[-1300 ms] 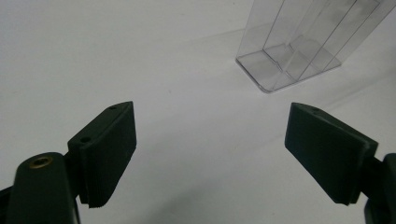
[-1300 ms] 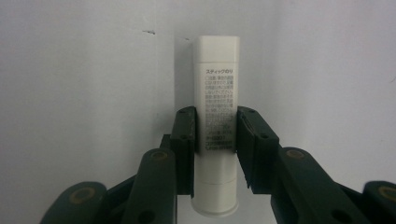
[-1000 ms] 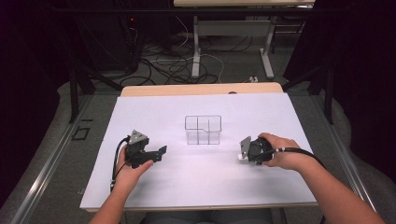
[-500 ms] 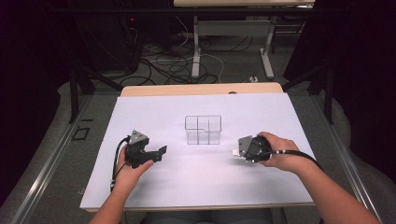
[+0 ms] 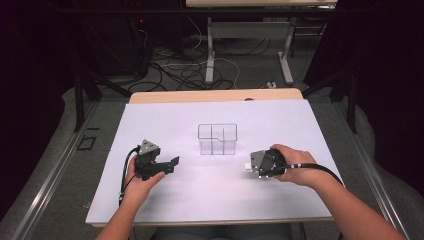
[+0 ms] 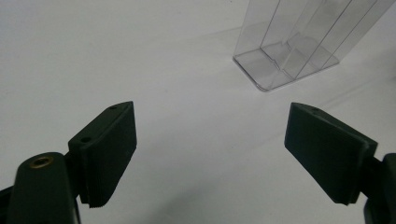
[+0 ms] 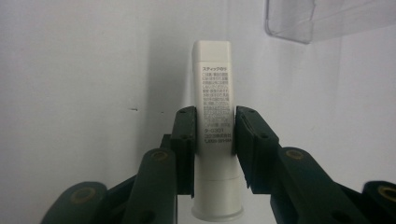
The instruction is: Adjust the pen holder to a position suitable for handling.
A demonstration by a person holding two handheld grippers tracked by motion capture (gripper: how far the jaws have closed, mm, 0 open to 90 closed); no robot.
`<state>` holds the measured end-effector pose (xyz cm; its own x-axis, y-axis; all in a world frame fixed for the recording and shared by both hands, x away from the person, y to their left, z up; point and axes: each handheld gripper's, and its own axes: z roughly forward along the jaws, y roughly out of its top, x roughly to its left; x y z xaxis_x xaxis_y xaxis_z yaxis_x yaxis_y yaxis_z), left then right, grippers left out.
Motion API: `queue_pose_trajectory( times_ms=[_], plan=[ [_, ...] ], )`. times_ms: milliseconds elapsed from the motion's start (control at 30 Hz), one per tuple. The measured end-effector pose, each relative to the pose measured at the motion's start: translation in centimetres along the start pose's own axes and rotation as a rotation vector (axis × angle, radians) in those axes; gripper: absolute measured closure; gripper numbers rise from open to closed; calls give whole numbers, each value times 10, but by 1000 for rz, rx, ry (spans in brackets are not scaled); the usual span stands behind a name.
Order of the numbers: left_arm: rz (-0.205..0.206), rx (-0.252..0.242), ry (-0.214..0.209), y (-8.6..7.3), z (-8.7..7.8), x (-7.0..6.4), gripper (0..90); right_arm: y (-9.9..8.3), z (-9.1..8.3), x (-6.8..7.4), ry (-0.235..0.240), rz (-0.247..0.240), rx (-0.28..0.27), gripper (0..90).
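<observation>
Glue stick (image 7: 215, 135), white with a block of small Japanese print down its side, sits pinched between the two black jaws of the right gripper (image 7: 215, 135), on the right side of the white table (image 5: 210, 195), just right of and a bit nearer than the clear organizer (image 5: 217, 139). The right gripper view is where you actually get the detail: the jaws are clamped on the middle of the stick, pads flat against both sides, the squared end pointing away from the camera and the round end close to the lens. A corner of the clear plastic organizer peeks in at the top right there.

From the high view the same stick is just a tiny white nub (image 5: 247, 166) poking out of the right gripper (image 5: 255, 165) toward the left, so no label is readable. That view does show the whole layout though: organizer in the middle of the table, one hand on each side.

The left gripper (image 6: 210, 154) is spread wide, nothing between the pads, just bare table under them. Its view has the organizer (image 6: 289, 60) off to the upper right, compartments see-through. In the high view it sits at the left (image 5: 172, 162), well apart from the organizer.
</observation>
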<state>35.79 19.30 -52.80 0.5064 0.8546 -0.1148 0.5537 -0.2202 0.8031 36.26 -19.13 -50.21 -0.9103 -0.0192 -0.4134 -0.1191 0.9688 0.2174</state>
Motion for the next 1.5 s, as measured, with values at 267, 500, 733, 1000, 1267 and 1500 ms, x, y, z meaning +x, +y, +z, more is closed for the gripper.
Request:
queue_pose_trajectory(
  times_ms=[267,500,733,1000,1267,1500],
  plan=[
    [-9,-2,-3,0,0,0,167,6,-4,0,-18,-19,-15,695],
    [2,1,-7,1,-1,-1,168,20,-10,7,-87,-83,-35,695],
    [18,-8,-38,5,-2,-6,183,33,-16,10,-150,-163,-24,695],
    [18,-8,-78,8,-2,-10,184,51,-20,13,-200,-253,-25,695],
    [78,34,-162,15,-3,-15,227,64,-23,18,-239,-353,-26,695],
    [136,53,-271,29,-6,-27,280,80,-30,29,-250,-458,-12,695]
  ],
)
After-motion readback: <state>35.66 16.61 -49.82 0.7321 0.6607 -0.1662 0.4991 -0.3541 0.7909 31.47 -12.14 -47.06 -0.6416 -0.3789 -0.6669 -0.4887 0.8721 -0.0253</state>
